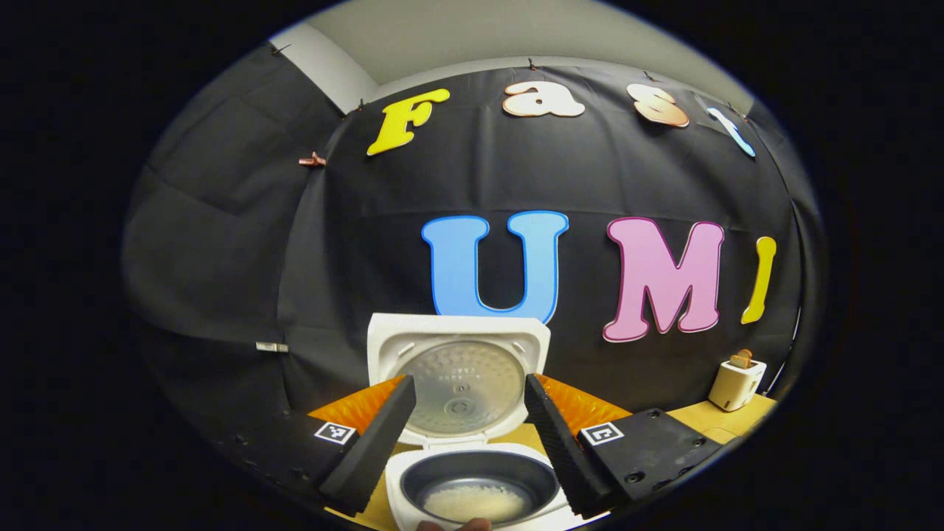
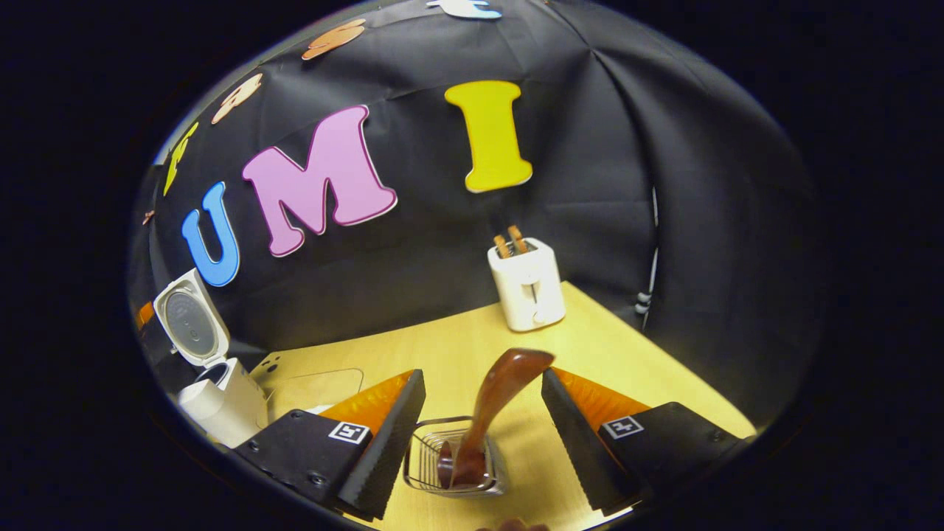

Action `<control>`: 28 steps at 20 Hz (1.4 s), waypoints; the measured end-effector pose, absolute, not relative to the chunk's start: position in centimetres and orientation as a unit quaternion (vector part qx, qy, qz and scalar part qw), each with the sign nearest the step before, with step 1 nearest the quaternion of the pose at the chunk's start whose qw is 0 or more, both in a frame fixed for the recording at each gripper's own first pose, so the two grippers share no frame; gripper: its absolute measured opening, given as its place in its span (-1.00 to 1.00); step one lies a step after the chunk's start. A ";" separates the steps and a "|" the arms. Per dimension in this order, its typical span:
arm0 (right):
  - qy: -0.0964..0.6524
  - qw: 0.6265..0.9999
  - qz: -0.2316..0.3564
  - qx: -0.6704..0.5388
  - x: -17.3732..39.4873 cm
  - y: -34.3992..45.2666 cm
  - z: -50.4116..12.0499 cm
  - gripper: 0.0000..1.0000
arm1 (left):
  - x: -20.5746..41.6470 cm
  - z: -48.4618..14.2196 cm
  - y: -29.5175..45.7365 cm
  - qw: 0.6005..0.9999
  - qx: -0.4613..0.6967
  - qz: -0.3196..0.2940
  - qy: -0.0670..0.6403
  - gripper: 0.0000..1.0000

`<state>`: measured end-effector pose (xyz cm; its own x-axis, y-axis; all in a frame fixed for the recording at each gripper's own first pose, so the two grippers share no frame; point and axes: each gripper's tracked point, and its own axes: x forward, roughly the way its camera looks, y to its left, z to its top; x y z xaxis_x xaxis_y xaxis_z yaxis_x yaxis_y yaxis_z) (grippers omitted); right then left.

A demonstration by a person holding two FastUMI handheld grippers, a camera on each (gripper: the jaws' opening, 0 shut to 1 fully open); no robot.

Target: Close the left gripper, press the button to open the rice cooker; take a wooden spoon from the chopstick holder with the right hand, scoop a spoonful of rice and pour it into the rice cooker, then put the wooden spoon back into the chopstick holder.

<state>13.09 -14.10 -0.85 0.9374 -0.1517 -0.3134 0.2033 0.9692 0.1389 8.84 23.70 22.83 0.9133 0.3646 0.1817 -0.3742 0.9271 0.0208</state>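
Note:
A white rice cooker point(image 1: 413, 487) stands below my left gripper point(image 1: 472, 450) with its lid point(image 1: 459, 380) swung up. Its dark inner pot holds a patch of rice point(image 1: 476, 503). My left gripper hangs open over it, fingers on either side of the pot. In the right gripper view a brown wooden spoon point(image 2: 498, 409) stands in the wire chopstick holder point(image 2: 431, 464), its bowl leaning up and to the right. My right gripper point(image 2: 479, 442) is open, fingers apart on both sides of the spoon and not touching it. The rice cooker point(image 2: 221, 402) also sits at far left there.
A white toaster point(image 2: 525, 284) with toast in it stands at the back of the wooden table point(image 2: 649, 369); it appears at the right as the toaster point(image 1: 735, 383). A clear container point(image 2: 313, 387) lies between cooker and holder. Black cloth walls close the booth.

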 end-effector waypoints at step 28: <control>0.130 0.991 0.005 -0.019 5.0 -6.1 -3.4 0.96 | 26.7 25.7 30.7 0.984 0.013 0.173 0.027 0.96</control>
